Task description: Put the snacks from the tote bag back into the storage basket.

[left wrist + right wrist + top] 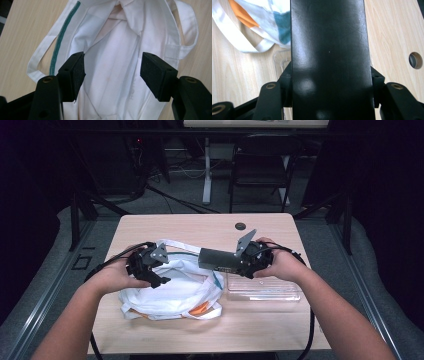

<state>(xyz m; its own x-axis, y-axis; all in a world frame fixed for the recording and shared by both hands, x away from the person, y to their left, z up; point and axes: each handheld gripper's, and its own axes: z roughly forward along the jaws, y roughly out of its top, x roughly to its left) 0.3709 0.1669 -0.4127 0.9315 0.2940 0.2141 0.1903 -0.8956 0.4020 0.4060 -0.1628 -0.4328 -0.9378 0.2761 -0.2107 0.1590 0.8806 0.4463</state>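
A white cloth tote bag (175,292) with a green-striped edge (58,43) lies crumpled at the table's front left, and something orange (200,309) shows at its mouth. My left gripper (158,279) hovers just over the bag (112,50), open, with the white cloth below the gap and neither pad pressing on it (112,72). My right gripper (236,265) is shut on the end of a dark rectangular box (216,259), held level over the bag's right edge. In the right gripper view the box (329,45) runs up between both jaws (331,82).
A clear plastic tray (262,291) lies on the wooden table (200,227) under my right hand, its corner (280,61) beside the bag (262,25). A round cable hole (240,226) sits near the table's far edge. A chair (260,165) stands beyond the table.
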